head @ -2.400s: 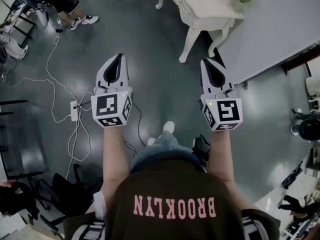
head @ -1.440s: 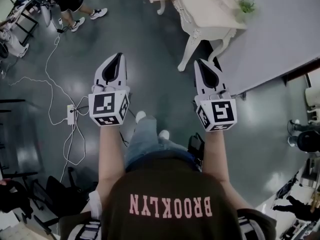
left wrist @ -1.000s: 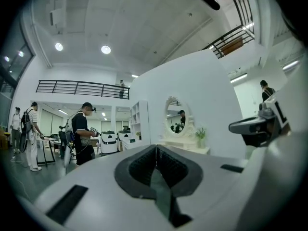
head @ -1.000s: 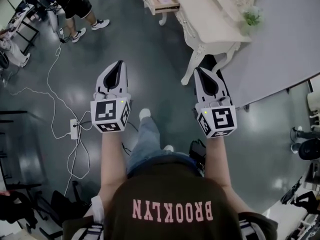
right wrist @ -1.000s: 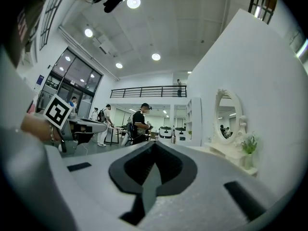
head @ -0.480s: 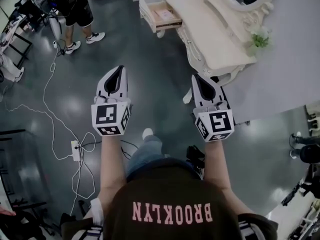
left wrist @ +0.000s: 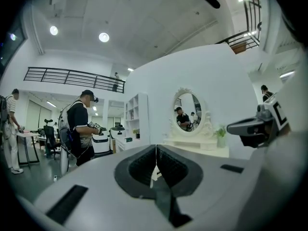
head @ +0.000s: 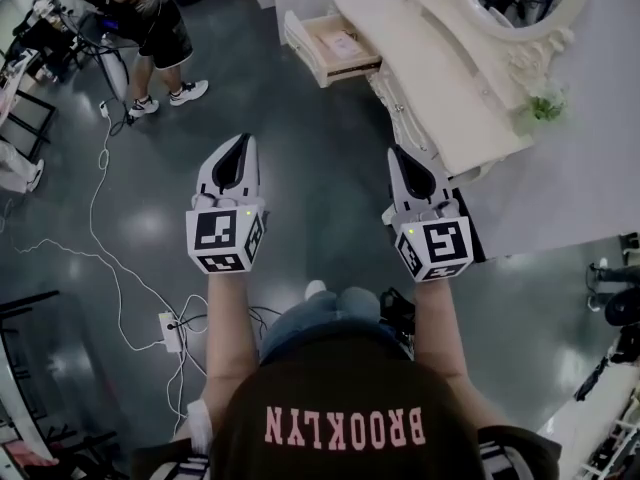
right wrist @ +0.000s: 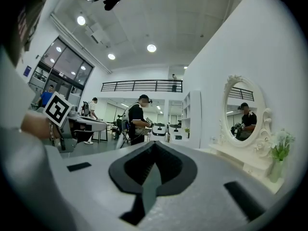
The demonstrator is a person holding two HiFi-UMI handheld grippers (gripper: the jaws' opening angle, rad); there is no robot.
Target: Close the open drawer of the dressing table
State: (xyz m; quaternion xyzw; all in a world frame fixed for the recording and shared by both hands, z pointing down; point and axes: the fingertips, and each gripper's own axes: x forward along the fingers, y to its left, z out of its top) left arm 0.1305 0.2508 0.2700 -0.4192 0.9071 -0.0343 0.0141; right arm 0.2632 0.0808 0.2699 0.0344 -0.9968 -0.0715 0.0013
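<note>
Head view: drawer (head: 335,48) open; both tongs closed, empty.

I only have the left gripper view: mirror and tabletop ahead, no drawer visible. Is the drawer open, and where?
Observer: Yes; the head view shows the drawer pulled out at the dressing table's far end.
Operator: Anything inside?
Observer: A flat pinkish item; what it is I cannot tell.
Operator: The right gripper's jaws?
Observer: The right gripper view shows the right gripper shut, nothing between its jaws.
</note>
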